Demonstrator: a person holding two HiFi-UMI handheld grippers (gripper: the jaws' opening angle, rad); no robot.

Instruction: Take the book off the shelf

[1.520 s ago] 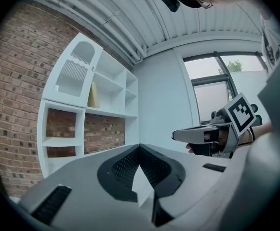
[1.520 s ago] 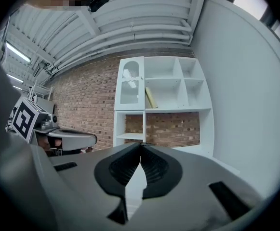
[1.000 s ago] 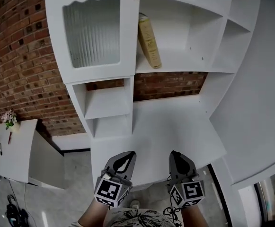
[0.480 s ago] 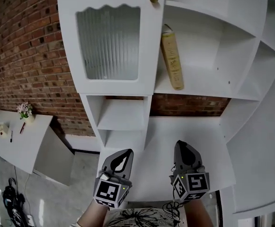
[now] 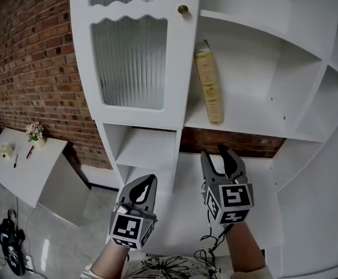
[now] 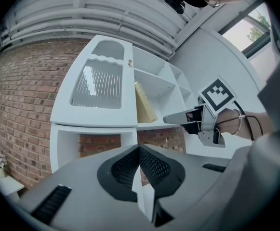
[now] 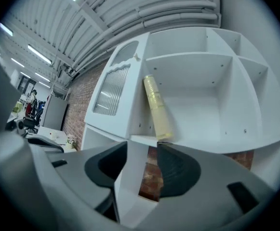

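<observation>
Head view puts both grippers low in front of me, held out from bare forearms and aimed at the white shelf unit [image 5: 247,106]. The right gripper [image 5: 214,151] reaches further forward than the left gripper [image 5: 147,180], and its tips sit just under the board that carries the book [image 5: 208,86], well short of it. In the right gripper view its jaws are opening, partway apart, with nothing between them; only the shelf's front edge and some brick show through the gap, and the book [image 7: 157,107] stands above it. In the left gripper view the left gripper [image 6: 139,150] has its jaws pressed together on nothing, tilted up toward the shelf unit, with the right gripper [image 6: 165,120] crossing in from the right side.

The book stands on end at the left of the wide open compartment, just beside the cupboard door [image 5: 131,63] with ribbed glass and a round knob [image 5: 182,9]. Its pale yellow spine carries gold ornament and some print, too small for me to read. Each gripper's cube shows black-and-white square markers, no words.
</observation>
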